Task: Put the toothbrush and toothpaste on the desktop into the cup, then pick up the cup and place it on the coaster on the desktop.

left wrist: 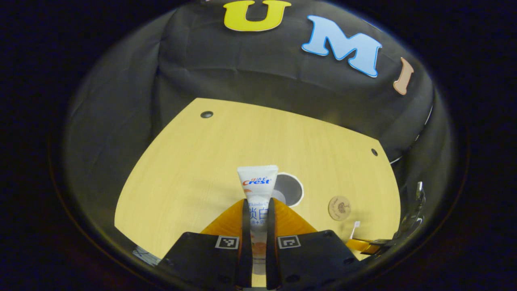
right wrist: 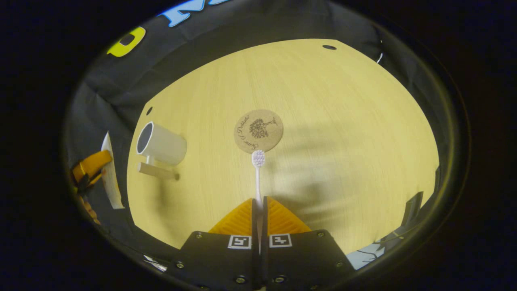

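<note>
1. my left gripper [left wrist: 258, 210] is clamped on the toothpaste [left wrist: 257, 190]; both fingers press the sides of the white tube, which stands up between them with its flat crimped end uppermost, lifted above the desktop [left wrist: 194, 161].
2. in the left gripper view the cup [left wrist: 288, 190] sits just behind the tube, partly hidden by it, its dark open mouth showing to the right of the tube.
3. the round coaster [left wrist: 339, 207] lies flat on the wood to the right of the cup, apart from it.
4. near the right edge of that view, the head of the toothbrush [left wrist: 355, 226] pokes up beside the other gripper.
5. my right gripper [right wrist: 258, 210] is closed narrowly on the toothbrush [right wrist: 258, 173]; the thin handle runs forward from between the fingers, bristle head at the far end.
6. in the right gripper view the brush head overlaps the near rim of the coaster [right wrist: 258, 130]; i cannot tell whether it touches it.
7. the white cup [right wrist: 160, 144] appears to the left of the coaster, well apart from it, with its handle towards me and its mouth facing left in the picture.
8. the desktop [right wrist: 343, 141] around the coaster is pale wood.
</note>
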Motion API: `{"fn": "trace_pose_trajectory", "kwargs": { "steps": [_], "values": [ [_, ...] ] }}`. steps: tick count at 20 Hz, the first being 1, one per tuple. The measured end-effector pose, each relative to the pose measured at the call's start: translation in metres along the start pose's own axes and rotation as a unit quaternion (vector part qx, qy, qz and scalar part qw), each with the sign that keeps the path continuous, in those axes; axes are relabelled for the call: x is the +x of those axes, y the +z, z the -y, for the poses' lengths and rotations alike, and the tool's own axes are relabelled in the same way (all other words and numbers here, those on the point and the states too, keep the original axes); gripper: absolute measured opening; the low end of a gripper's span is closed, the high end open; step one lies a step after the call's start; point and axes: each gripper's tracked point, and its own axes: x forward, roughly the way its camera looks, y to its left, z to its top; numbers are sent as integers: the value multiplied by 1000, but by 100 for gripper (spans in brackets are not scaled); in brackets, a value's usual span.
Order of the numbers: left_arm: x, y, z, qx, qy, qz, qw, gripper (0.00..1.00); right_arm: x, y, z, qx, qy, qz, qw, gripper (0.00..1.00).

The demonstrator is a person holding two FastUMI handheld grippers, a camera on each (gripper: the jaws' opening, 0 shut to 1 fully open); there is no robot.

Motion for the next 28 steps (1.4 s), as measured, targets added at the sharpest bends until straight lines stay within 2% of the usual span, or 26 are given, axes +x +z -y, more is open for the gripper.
{"fn": "trace_pose_trajectory", "kwargs": {
  "steps": [4,8,10,12,15,18,24,26,27,28],
  "values": [
    [23,47,8,12,-15,28,999,20,-4,4,7,11,-6,4,1000,2],
    [52,71,22,28,-24,56,998,20,-6,3,17,30,-9,5,999,2],
    [68,68,33,26,-38,52,998,20,-8,4,27,43,-17,7,999,2],
    [86,69,39,20,-36,50,998,20,-11,4,37,56,-24,10,998,2],
    [103,71,40,23,-38,62,997,20,-17,5,50,72,-34,15,997,2],
    [117,72,46,12,-57,80,995,20,-21,4,66,87,-45,16,995,2],
    [124,61,42,21,-44,102,994,20,-21,10,80,109,-50,18,993,2],
    [121,54,47,23,-61,100,993,29,-22,15,79,105,-49,19,993,2],
    [123,48,42,27,-55,99,993,48,-22,16,77,102,-47,20,993,2],
    [120,45,44,29,-56,97,993,60,-21,16,75,100,-45,20,994,2]
  ]
}}
